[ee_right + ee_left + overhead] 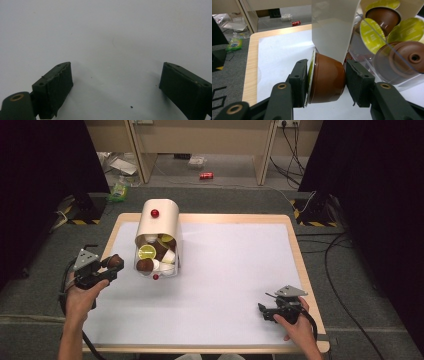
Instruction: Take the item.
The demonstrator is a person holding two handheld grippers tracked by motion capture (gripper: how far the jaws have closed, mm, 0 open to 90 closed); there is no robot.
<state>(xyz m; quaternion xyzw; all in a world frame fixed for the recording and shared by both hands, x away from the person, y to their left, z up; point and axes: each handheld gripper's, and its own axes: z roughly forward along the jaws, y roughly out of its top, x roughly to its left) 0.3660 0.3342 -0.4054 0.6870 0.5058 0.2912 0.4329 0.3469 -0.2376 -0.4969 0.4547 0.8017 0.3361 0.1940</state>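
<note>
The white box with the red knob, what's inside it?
The box holds coffee pods: brown ones, white ones, some with yellow-green lids. Its white cover hides any pods farther back, so the full count stays unknown.

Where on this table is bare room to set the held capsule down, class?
Free: the white mat between the capsule dispenser and the right gripper, and along the near edge. Crowded: beside the dispenser, where the left gripper holds the brown capsule.

It looks like a lab recording bay: black curtains (45, 165) flank a wooden table (295, 250) under a white mat, hazard-taped stand feet (80, 215) and loose cables (340, 285) lying beyond the left gripper (107, 266).
</note>
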